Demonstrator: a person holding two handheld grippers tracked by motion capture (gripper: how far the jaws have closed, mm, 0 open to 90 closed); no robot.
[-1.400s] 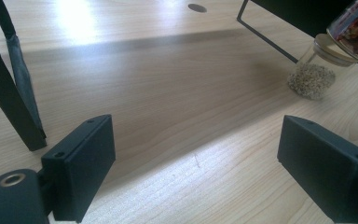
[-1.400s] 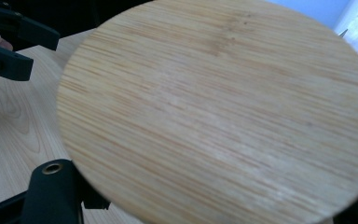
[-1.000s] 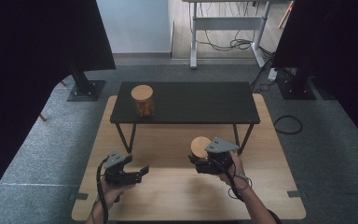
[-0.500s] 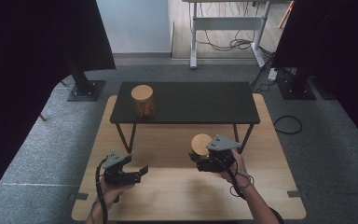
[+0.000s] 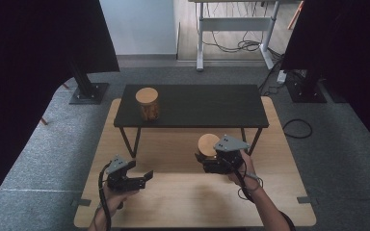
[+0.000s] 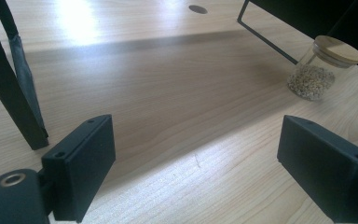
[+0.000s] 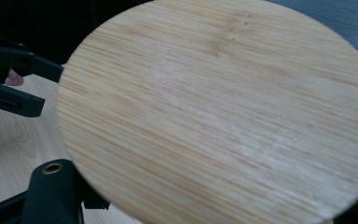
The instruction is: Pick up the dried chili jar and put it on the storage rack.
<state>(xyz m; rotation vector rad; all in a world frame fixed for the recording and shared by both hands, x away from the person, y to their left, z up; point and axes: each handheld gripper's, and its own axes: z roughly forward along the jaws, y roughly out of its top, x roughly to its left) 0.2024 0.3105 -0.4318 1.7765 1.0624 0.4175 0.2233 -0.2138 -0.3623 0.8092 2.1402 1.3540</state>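
Lower right of the high view: right gripper [image 5: 211, 162] clenched around jar [image 5: 206, 146], apparently lifted.
Lower left: left gripper [image 5: 144, 179] released, idle.
Done: jar grasped.
Left: placement, perhaps beside second jar [image 5: 147, 104] on black shelf [image 5: 207, 107].

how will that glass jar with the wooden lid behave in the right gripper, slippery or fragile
The jar in the right gripper looks like smooth glass, so probably slippery and breakable. Its grain fill sits low, so it likely stays steady. The wooden lid might lift off.
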